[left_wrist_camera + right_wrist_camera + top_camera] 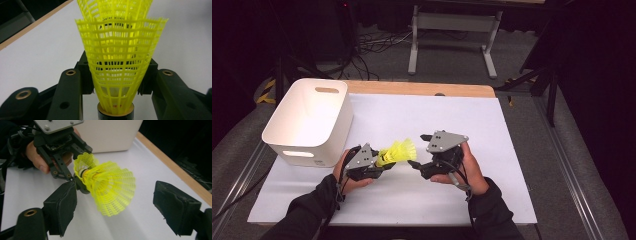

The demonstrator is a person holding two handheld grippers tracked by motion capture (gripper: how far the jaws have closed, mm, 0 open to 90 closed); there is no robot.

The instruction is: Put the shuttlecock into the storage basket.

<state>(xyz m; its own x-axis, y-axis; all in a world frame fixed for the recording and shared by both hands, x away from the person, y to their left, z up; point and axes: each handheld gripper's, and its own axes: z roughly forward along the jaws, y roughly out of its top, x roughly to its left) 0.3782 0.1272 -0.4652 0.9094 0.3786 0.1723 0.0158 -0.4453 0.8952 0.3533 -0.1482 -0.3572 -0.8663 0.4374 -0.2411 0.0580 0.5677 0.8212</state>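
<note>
1. Shuttlecocks (pixel 396 152), yellow and stacked, sit squeezed in the left gripper (pixel 379 162) above the white table (pixel 512 165).
2. Right gripper (pixel 418 150) has its jaws wide apart, near the shuttlecocks.
3. White bin (pixel 309 120) stands nearby.

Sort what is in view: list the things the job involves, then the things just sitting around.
In the job:
yellow shuttlecocks, nested, held by the left hand-held gripper
right hand-held gripper, open beside them
white bin, probably

Just around:
metal stand
floor cables

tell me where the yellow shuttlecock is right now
In the high view the yellow shuttlecock is held in the left tongs, just right of the white bin, its skirt pointing toward the open right tongs.
</note>
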